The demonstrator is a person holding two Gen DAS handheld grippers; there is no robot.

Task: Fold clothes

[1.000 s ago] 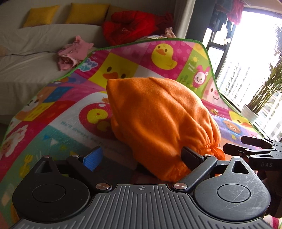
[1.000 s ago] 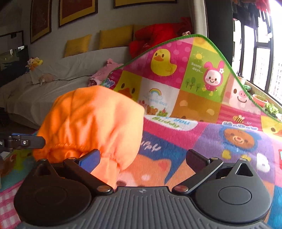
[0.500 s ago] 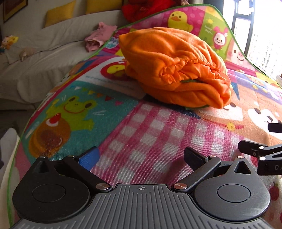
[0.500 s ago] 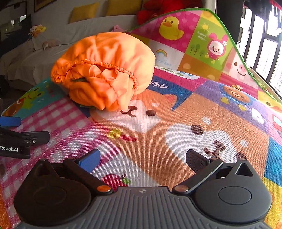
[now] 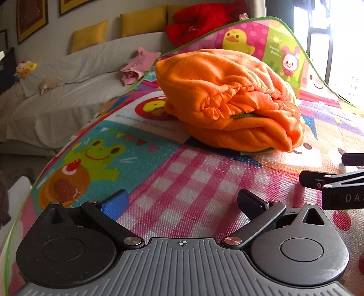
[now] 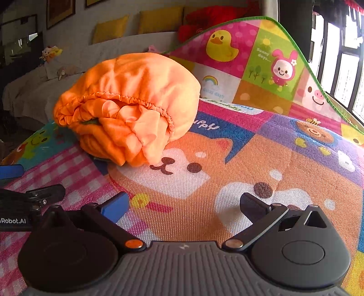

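Note:
A folded orange fleece garment (image 5: 229,100) lies in a thick bundle on the colourful play mat (image 5: 186,189), its gathered elastic edge facing me. It also shows in the right wrist view (image 6: 129,107). My left gripper (image 5: 182,202) is open and empty, hovering over the pink checked patch well short of the bundle. My right gripper (image 6: 184,205) is open and empty over the dog picture, to the right of the bundle. Each gripper's tips show at the edge of the other's view.
A pale sofa (image 5: 68,91) with yellow cushions (image 5: 141,20) stands behind the mat. A pink garment (image 5: 136,68) and a red one (image 5: 200,20) lie on it. Soft toys (image 5: 25,68) sit at its left end. Windows are on the right.
Both grippers let go of the orange garment a second ago and drew back from it. The bundle now rests on the mat, and both grippers have edged slightly closer again.

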